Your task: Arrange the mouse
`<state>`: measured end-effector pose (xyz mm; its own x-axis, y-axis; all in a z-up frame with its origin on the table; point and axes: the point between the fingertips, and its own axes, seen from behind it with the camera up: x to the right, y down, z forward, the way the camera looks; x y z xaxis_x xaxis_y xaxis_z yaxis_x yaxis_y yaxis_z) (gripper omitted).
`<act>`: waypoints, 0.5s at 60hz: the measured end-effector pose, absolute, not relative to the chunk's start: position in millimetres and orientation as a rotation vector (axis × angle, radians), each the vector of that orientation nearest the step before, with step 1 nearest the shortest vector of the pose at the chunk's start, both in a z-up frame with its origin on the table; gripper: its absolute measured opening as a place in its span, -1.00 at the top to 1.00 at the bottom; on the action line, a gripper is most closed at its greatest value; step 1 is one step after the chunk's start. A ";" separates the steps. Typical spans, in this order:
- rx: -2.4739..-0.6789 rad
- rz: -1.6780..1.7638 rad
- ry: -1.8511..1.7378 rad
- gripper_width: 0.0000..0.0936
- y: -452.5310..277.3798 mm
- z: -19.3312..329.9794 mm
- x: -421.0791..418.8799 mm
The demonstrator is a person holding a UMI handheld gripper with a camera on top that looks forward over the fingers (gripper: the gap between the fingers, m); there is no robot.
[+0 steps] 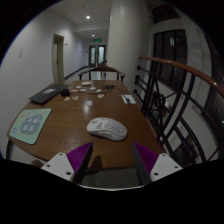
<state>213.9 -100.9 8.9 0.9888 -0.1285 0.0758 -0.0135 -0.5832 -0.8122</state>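
A white mouse (107, 127) lies on the brown wooden table (70, 120), just ahead of my gripper (112, 158) and between the lines of its two fingers. My fingers stand wide apart, purple pads (78, 156) facing inward, with nothing between them. A pale green mouse mat (30, 124) with a white figure on it lies to the left of the mouse near the table's edge.
A dark laptop (46, 95) sits at the far left of the table. Small objects (90, 89) and a white item (129, 98) lie further back. A railing (170, 100) runs along the right. A corridor with doors lies beyond.
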 end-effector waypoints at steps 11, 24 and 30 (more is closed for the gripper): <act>-2.216 -0.149 0.047 -0.74 -67.9 -11.9 227.1; -2.227 -0.146 0.038 -0.80 -30.8 -10.8 246.1; -2.232 -0.165 0.043 -0.80 -9.6 -11.2 264.0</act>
<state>264.0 -9.6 -11.2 0.9906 -0.0889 0.1038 0.0268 -0.6188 -0.7851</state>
